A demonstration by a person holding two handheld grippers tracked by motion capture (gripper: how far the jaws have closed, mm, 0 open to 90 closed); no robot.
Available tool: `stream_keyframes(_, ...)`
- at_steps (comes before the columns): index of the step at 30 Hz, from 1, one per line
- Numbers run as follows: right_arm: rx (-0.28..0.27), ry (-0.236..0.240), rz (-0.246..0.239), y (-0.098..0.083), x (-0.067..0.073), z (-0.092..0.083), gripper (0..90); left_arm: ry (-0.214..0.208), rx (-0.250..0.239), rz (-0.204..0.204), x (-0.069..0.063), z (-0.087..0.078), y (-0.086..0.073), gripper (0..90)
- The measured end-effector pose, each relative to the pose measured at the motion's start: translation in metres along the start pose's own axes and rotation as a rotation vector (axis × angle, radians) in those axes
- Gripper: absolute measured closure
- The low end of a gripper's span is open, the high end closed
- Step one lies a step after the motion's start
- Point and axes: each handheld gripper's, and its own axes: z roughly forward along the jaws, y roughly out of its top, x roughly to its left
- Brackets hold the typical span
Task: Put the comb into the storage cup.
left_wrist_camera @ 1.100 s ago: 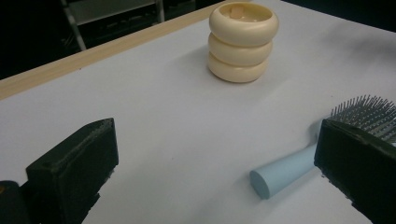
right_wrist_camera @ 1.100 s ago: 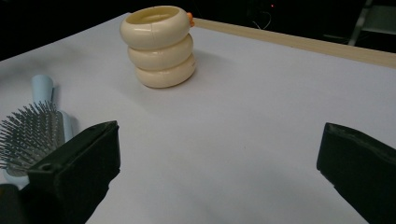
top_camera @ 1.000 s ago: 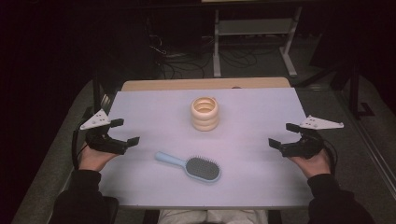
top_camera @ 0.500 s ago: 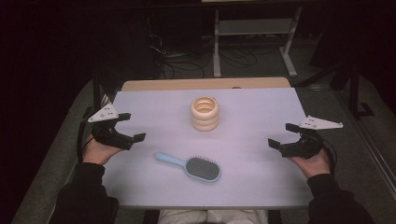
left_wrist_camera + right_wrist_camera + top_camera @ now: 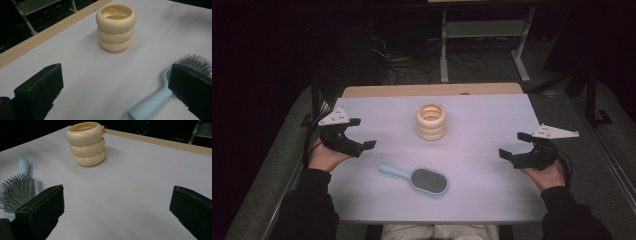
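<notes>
A cream holder (image 5: 431, 121) made of three stacked rings stands upright at the table's far middle. A light-blue hairbrush (image 5: 414, 177) with grey bristles lies nearer the front, its handle pointing left. My left gripper (image 5: 362, 133) hovers open at the left edge, just left of the brush handle. In the left gripper view the holder (image 5: 116, 27) is ahead and the brush handle (image 5: 150, 106) lies by the right jaw, with the left gripper (image 5: 115, 92) holding nothing. My right gripper (image 5: 513, 145) stands open and empty at the right side; its view shows the holder (image 5: 86, 143) and brush (image 5: 17, 190).
The white table top (image 5: 482, 115) has a wooden strip (image 5: 432, 90) along its far edge. Beyond it, cables and a metal stand (image 5: 482, 30) sit on the dark floor. Wide bare surface lies between the holder and the right gripper.
My left gripper has moved up and inward over the table's left edge, toward the brush handle. The right gripper, brush and holder have not moved.
</notes>
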Motion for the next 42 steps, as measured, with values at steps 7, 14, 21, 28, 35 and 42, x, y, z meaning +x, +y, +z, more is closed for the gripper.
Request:
stream_keyframes(7,0.004,0.002,-0.003,0.000,0.000,0.001,0.0,-0.011,0.030,0.013,-0.001,0.008,0.001,0.0)
stream_keyframes(14,0.008,0.004,-0.005,0.000,0.001,0.002,0.0,-0.030,0.062,0.015,-0.001,0.022,-0.001,0.0)
stream_keyframes(21,0.013,0.007,-0.008,0.000,0.001,0.002,0.0,-0.049,0.091,0.030,-0.004,0.034,-0.001,0.0)
stream_keyframes(28,0.017,0.008,-0.008,0.000,0.001,0.003,0.0,-0.070,0.128,0.057,-0.010,0.049,-0.002,0.0)
stream_keyframes(35,0.024,0.010,-0.012,0.000,0.001,0.005,0.0,-0.102,0.134,0.060,-0.010,0.064,-0.004,0.1)
stream_keyframes(42,0.035,0.008,-0.013,-0.001,0.001,0.006,0.0,-0.124,0.144,0.069,-0.012,0.081,-0.009,2.6)
